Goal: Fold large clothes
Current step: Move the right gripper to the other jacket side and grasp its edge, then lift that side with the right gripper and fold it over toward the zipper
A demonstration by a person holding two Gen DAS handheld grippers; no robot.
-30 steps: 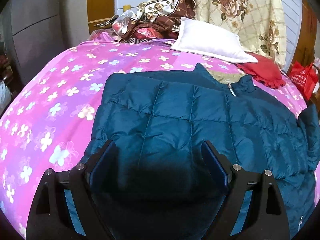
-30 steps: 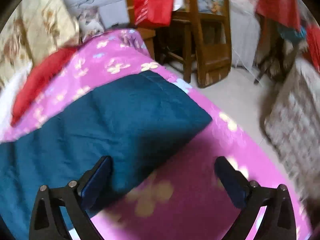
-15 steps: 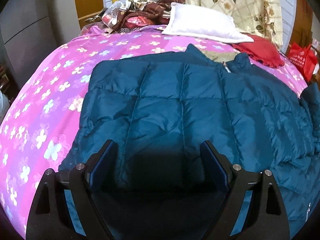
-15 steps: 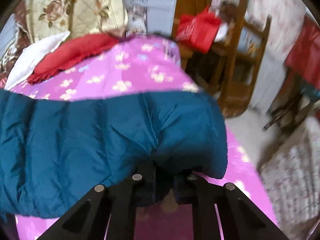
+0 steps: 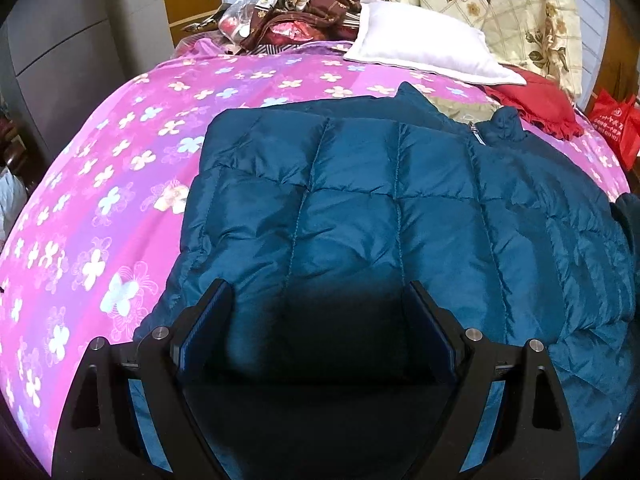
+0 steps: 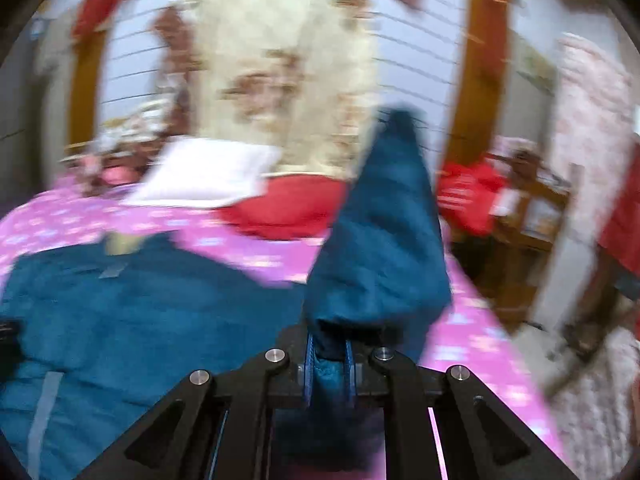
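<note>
At the bottom of the right wrist view my right gripper (image 6: pixel 327 354) is clamped tight on a bunched fold of the teal puffer jacket (image 5: pixel 360 216), and the pinched sleeve (image 6: pixel 380 240) stands up as a cone through the middle of the frame. To do this fold well I'd carry that sleeve across the quilted body, lay it flat along the stitch lines, and only let go once it rests without a twist. My left gripper (image 5: pixel 318 320), low centre in its own view, hovers with jaws spread wide over the jacket's lower panels, holding nothing; I'd press it down to pin the body. The jacket lies spread on the pink floral bedspread (image 5: pixel 120 184), collar toward the white pillow (image 5: pixel 424 48) at upper right. The right view is badly motion-blurred, so I can't tell how much fabric the pads hold, and the jacket's right edge is cut off.
</note>
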